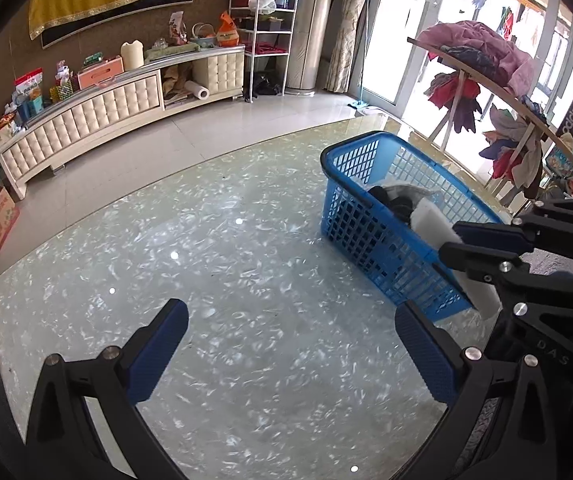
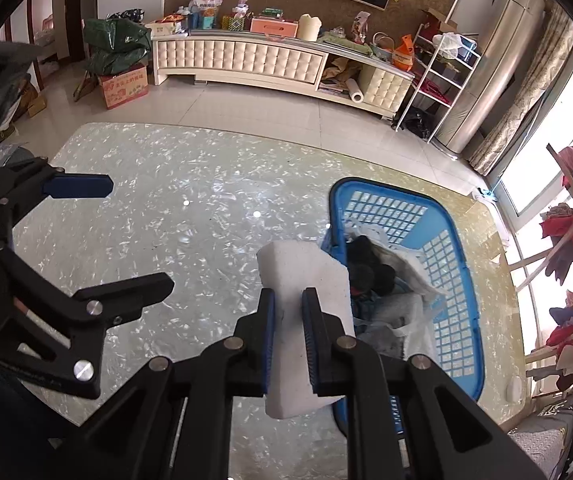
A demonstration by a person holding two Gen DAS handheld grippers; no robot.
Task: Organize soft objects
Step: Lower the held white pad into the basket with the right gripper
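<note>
Judging by how things lie, the task looks well advanced. A blue plastic lattice-walled basket (image 2: 452, 280) at the far right of the pale marbled glass table (image 2: 146, 220) already holds several soft things: some dark rounded items (image 2: 366, 264) and crumpled translucent white bags (image 2: 410, 264). The bare tabletop visible in both views carries nothing else soft, so the piece now being carried may be the last one, though parts of the table are hidden behind the tools.

That piece is a white rectangular foam block (image 2: 306, 276), thick and slab-like, with a matte, faintly grainy surface. The right gripper (image 2: 288, 340) is clamped on it near its middle; its blue pads (image 2: 269, 332) press into the foam, which narrows between them and bulges above and below. The block hangs in the air above the table, just at the near-left corner of the basket, its far end overlapping the rim in the right wrist view. It is not yet inside.

The left gripper (image 1: 290, 356) hovers over bare tabletop to the left of the basket with its jaws wide apart and nothing between them.

What remains, by this reading, is carrying the foam over the rim and letting it drop among the other items.
</note>
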